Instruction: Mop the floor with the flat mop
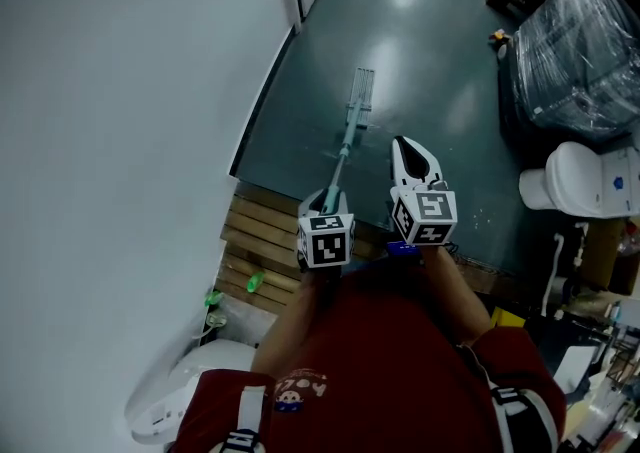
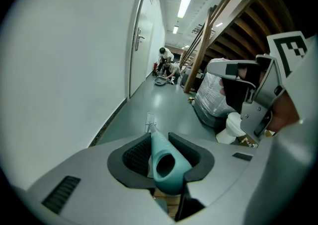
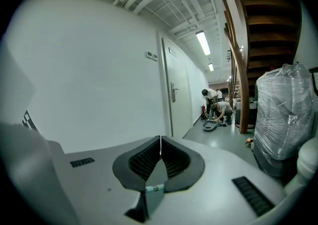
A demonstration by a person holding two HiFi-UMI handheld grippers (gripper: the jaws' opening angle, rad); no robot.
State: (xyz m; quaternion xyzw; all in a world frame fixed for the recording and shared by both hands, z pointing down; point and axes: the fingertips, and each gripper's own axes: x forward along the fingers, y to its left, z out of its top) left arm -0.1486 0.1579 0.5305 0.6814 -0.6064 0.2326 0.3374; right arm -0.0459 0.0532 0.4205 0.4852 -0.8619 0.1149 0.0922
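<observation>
The flat mop with a long teal handle (image 1: pixel 345 146) has its narrow pale head flat on the floor, well ahead of the left gripper (image 1: pixel 326 203), and the handle slopes back up from it into that gripper. In the left gripper view the rounded, hollow end of the handle (image 2: pixel 164 157) sits clamped between the two dark ribbed pads, with the left gripper (image 2: pixel 160 142) closed tightly on it. The right gripper (image 1: pixel 408 149) is held just to the right of the left one and slightly further forward, apart from the handle. In its own view the right gripper (image 3: pixel 160 142) has its jaws pressed together at the tips and holds nothing. The glossy grey-green floor (image 1: pixel 420 51) stretches ahead of both tools, and a plain white wall (image 1: pixel 120 91) runs along the left gripper's side. Well off to the right gripper's side stand a large plastic-wrapped bundle (image 1: pixel 580 51) and a white toilet (image 1: pixel 580 181). A slatted wooden pallet (image 1: pixel 262 241) lies just below the left gripper.
</observation>
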